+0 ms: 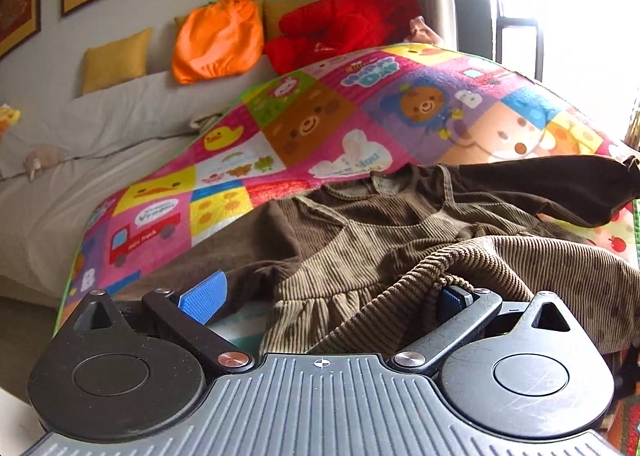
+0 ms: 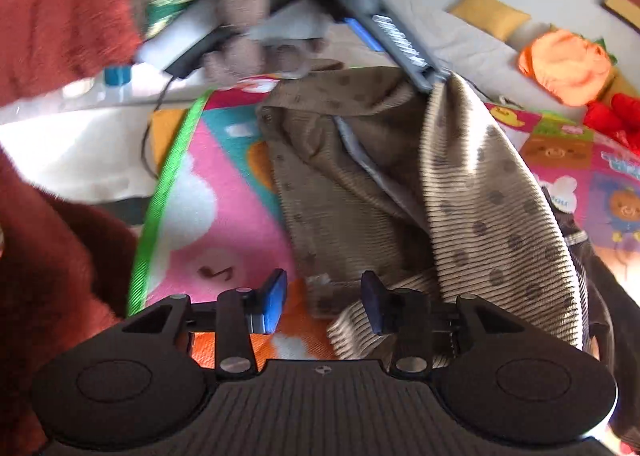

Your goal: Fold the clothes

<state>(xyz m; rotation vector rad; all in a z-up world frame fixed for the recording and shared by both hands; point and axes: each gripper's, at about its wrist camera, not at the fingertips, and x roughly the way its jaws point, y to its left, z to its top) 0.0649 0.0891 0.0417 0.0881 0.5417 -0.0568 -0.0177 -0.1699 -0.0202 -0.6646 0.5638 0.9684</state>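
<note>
On the patchwork play mat point(image 1: 312, 128), brown corduroy garment point(image 1: 360, 252) lies bunched, not flat; dark sleeve trails off to one side. Left gripper point(image 1: 326, 298): fingers spread wide, a ribbed hem fold draped over one pad, no pinch. Right gripper point(image 2: 322, 302): fingers apart w/ cloth edge against one pad; in its view a hem corner hangs lifted by the left tool. Judgement: mid-fold, no neat stack visible; smoothing + folds remain. Fabric: wide-wale cord, dotted print, gathered skirt, soft, floppy. Mat is fleecy.
</note>
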